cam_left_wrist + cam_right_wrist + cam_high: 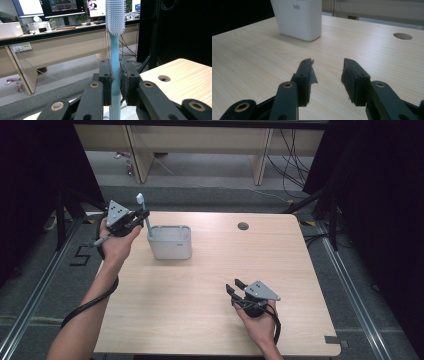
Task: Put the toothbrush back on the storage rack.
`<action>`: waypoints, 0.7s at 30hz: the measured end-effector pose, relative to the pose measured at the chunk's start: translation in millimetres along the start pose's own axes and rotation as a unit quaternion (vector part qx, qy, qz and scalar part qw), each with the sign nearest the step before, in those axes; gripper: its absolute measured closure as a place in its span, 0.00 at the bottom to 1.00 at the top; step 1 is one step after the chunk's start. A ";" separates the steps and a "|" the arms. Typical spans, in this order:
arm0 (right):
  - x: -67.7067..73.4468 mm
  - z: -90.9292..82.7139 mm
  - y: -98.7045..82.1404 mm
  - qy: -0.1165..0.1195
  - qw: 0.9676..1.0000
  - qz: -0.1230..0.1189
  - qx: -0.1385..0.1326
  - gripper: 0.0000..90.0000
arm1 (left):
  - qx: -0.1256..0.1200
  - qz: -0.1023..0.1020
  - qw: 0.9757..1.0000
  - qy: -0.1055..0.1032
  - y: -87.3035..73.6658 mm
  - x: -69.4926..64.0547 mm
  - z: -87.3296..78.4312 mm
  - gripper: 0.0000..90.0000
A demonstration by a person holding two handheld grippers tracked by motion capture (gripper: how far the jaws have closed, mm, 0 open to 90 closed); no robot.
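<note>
**Left tongs pinch toothbrush over holder, right tongs idle and spread**

Left side of the high view: left gripper (141, 221) sits at the table's far left corner, held in the person's left hand (117, 242), cable trailing down along the forearm. Its jaws are pressed onto the handle of a light blue toothbrush (145, 215). Brush stands roughly upright, slightly tilted, head up above the tongs, lower end of the handle dipping into the white holder (170, 242) at its left end. Whether the tip touches the holder's bottom can't be told.

Left gripper view: left gripper (115, 82) has both pads tight on the toothbrush (115, 57) handle, low on the shaft. Bristled head sticks up well above the jaws, handle end pokes out below them. Desks and monitors blur behind.

Middle: holder sits on the wooden table (200, 290), just right of the left tongs, well apart from the right ones. A round cable hole (243, 226) lies farther right near the far edge.

Right: right gripper (233, 286) low near the table's near edge, in the right hand (260, 322), jaws spread with nothing between them, pointing toward the holder.

Right gripper view: right gripper (328, 72) jaws apart, bare table (257, 60) between, white holder (298, 18) ahead to the left, cable hole (403, 36) off right
</note>
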State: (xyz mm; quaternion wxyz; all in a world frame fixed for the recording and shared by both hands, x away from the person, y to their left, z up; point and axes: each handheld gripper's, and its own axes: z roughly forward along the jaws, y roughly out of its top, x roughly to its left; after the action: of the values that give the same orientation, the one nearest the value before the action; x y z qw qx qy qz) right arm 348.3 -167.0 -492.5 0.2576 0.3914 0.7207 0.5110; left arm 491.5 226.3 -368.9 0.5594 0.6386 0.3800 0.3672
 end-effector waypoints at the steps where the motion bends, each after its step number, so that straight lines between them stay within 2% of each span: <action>1: 0.0 0.0 0.0 0.000 1.000 0.000 0.000 0.66 | 0.000 0.000 1.000 0.000 -0.2 -0.1 0.7 0.89; 4: 0.1 0.1 -0.1 0.001 1.000 0.000 0.000 0.66 | 0.002 0.000 1.000 0.000 -1.0 -0.2 2.1 0.89; 6: 0.9 1.2 -0.6 0.011 1.000 0.008 -0.001 0.66 | 0.005 0.000 1.000 0.001 -2.8 -0.5 3.9 0.89; 14: 2.0 -0.2 -0.9 0.008 1.000 0.014 0.008 0.66 | 0.006 -0.001 1.000 -0.001 -5.6 0.7 5.9 0.89; 15: 2.5 0.2 -1.1 0.012 1.000 0.021 0.005 0.66 | 0.009 -0.001 1.000 0.002 -6.6 1.2 6.4 0.89; 16: 1.2 1.0 -0.9 0.012 1.000 0.010 0.002 0.66 | 0.011 -0.001 1.000 0.002 -7.2 1.5 6.7 0.89; 17: 1.4 0.8 -0.6 0.011 1.000 0.013 0.001 0.66 | 0.011 -0.001 1.000 0.002 -7.2 1.5 6.7 0.89; 18: -0.3 0.0 -0.1 0.001 1.000 -0.003 0.000 0.66 | 0.010 -0.002 1.000 0.002 -8.1 1.5 7.6 0.89; 21: -0.7 -0.4 0.4 0.001 1.000 -0.003 0.002 0.66 | 0.012 -0.002 1.000 0.001 -8.5 1.3 8.5 0.89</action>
State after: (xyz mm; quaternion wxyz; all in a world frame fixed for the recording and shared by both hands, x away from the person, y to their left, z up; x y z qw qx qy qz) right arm 348.5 -167.7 -492.0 0.2573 0.3891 0.7232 0.5093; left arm 499.1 224.5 -378.1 0.5522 0.6439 0.3864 0.3621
